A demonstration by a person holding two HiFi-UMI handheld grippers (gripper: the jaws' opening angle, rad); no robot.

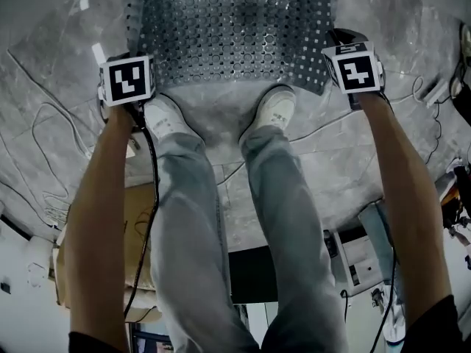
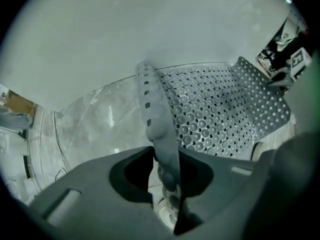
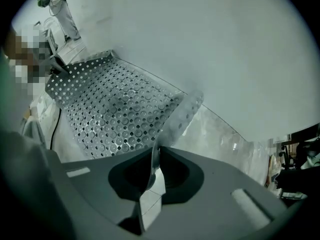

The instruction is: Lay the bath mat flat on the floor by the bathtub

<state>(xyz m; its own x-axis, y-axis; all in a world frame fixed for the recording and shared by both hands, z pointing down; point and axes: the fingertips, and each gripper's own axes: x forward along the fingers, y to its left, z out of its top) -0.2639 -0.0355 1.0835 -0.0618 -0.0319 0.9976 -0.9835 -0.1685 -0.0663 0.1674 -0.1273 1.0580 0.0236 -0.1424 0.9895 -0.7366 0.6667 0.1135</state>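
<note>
Two near corners of the bath mat, seemingly light and floppy, curl up off the floor: right tongs pinch one, left tongs gape loosely around the other; edges suit gripping.

Bath mat on floor ahead of shoes; left tool, right tool at near corners.

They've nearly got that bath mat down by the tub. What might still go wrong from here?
The near corners of the bath mat curl up into the left gripper and right gripper, so it may not settle flat. Its edge runs between both pairs of jaws and might snag as they lift away. The white shoes stand at the mat's edge, with loose cables on the floor nearby: a trip seems possible.
</note>
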